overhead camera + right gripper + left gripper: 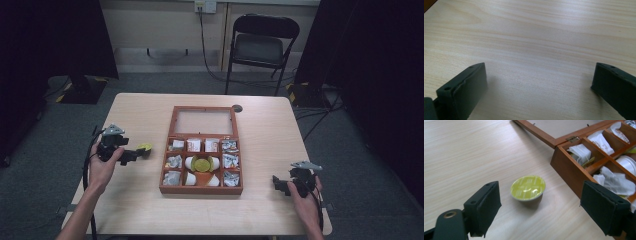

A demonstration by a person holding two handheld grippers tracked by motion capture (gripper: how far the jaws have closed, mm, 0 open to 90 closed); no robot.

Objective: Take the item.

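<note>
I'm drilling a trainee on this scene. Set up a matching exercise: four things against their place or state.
Things:
1. yellow-lidded capsule
2. wooden box
3. left claw
4. right claw

Places or states:
A. open over bare tabletop, near the table's right edge
B. lid laid back, compartments filled
C. on the table just left of the box
D. open, capsule lying beyond its pads

Pairs: 1-C, 2-B, 3-D, 4-A
</note>
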